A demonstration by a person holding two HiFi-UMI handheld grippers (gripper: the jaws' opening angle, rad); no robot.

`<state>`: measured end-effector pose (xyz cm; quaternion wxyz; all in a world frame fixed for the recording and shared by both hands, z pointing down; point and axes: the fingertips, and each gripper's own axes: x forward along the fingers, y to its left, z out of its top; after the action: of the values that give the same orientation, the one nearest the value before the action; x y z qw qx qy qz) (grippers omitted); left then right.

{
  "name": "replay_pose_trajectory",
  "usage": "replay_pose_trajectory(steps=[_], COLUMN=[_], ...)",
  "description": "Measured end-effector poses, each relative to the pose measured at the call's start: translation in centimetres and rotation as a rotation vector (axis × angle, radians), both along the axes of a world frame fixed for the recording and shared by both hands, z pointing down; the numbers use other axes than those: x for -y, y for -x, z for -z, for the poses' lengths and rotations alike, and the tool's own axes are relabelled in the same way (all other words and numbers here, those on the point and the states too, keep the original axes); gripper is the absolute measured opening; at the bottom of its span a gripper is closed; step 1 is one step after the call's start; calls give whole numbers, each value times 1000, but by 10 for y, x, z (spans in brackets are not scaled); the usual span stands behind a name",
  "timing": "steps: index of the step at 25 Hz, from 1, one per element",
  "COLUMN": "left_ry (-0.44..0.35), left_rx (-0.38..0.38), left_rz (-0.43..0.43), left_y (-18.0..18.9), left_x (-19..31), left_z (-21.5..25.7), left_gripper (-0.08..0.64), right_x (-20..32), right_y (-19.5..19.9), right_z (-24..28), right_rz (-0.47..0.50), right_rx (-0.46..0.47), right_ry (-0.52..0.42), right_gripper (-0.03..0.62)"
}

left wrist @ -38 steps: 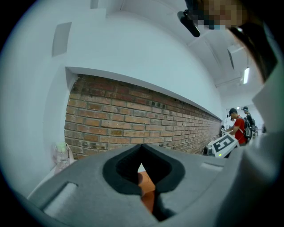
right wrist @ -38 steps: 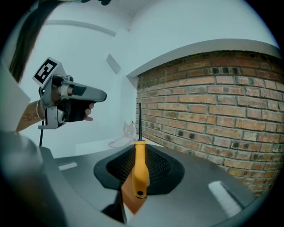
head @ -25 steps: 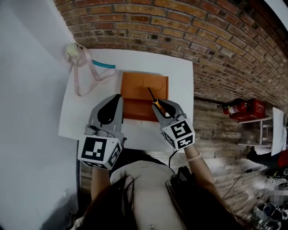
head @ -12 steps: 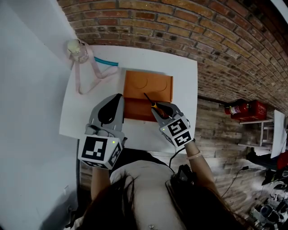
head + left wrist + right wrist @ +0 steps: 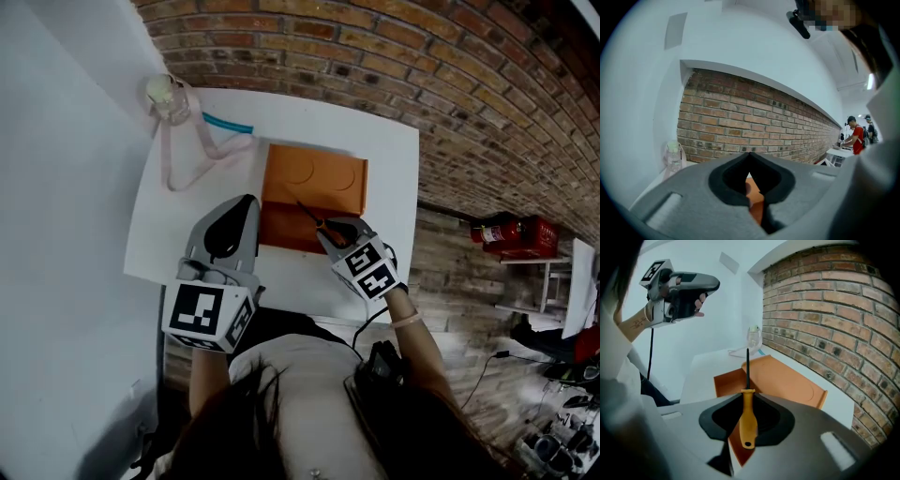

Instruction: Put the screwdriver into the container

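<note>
Overhanging container [image 5: 314, 174] near edge — screwdriver [image 5: 748, 418]

Head view: screwdriver [image 5: 307, 211] handle mostly buried in the right tongs [image 5: 330, 228], only the thin dark shaft showed; shaft tip too fine to place against the container [image 5: 314, 173]; container's near wall partly covered by the left tongs [image 5: 242, 208]; table [image 5: 394, 187] near edge lost behind the person's head [image 5: 253, 422].

Left gripper view: container only an orange sliver under the closed tips, the rest behind grey tong bodies; clear jar [image 5: 673, 157] contents unreadable; two people [image 5: 857, 136] far right too small to make out.

Right gripper view: container's near end hidden under the tongs.
</note>
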<state>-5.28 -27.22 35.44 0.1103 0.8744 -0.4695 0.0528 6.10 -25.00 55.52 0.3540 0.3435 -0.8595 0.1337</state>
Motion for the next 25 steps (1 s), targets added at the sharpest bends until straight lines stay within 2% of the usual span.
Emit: replay_pose_trajectory(steps=[25], left_ry=[35], left_rx=[14], left_rz=[68], left_y=[27], left_x=[0], left_z=[-12], left_gripper=[0], right_x=[-2], right_y=[14], right_z=[-54], right_rz=[159], right_rx=[-123], right_ry=[161], right_gripper=[78])
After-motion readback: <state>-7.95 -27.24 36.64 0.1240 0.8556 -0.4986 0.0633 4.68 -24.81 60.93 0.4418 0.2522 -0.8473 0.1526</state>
